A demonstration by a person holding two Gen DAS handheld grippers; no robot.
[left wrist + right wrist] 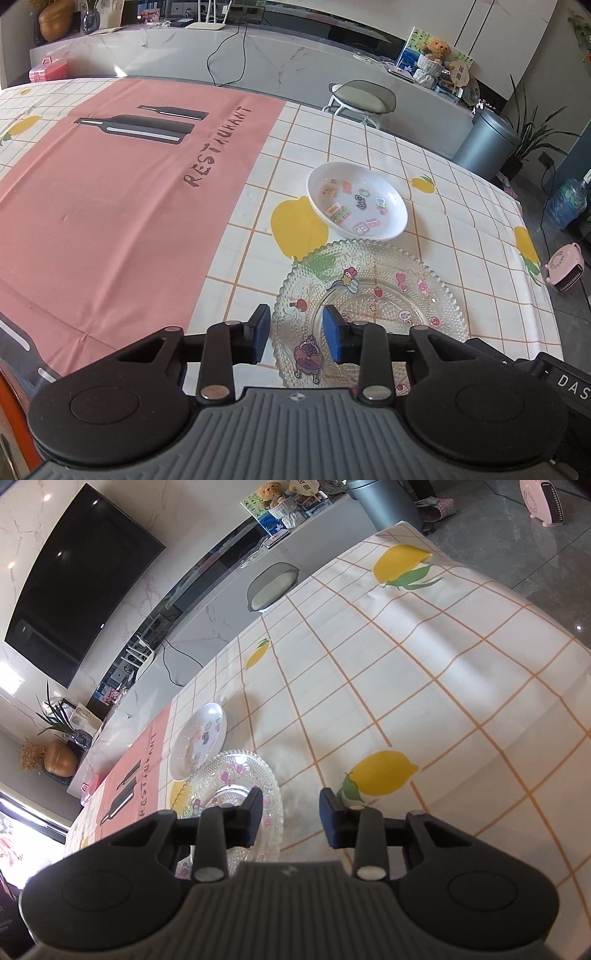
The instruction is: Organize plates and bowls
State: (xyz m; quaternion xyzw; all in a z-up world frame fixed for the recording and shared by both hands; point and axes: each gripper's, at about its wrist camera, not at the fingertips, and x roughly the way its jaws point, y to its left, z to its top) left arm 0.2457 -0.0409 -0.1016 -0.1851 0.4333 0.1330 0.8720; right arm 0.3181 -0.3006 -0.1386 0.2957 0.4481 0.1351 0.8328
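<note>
A clear beaded glass plate with cartoon stickers lies on the tablecloth. A white oval bowl with small stickers inside sits just beyond it, touching its far rim. My left gripper is open, its jaws on either side of the plate's near left rim, just above it. In the right wrist view the plate and the bowl lie to the left. My right gripper is open and empty, its left finger over the plate's right edge.
A pink "RESTAURANT" mat covers the left of the lemon-print tablecloth. A stool stands past the far table edge. A grey bin and a pink heater stand on the floor to the right.
</note>
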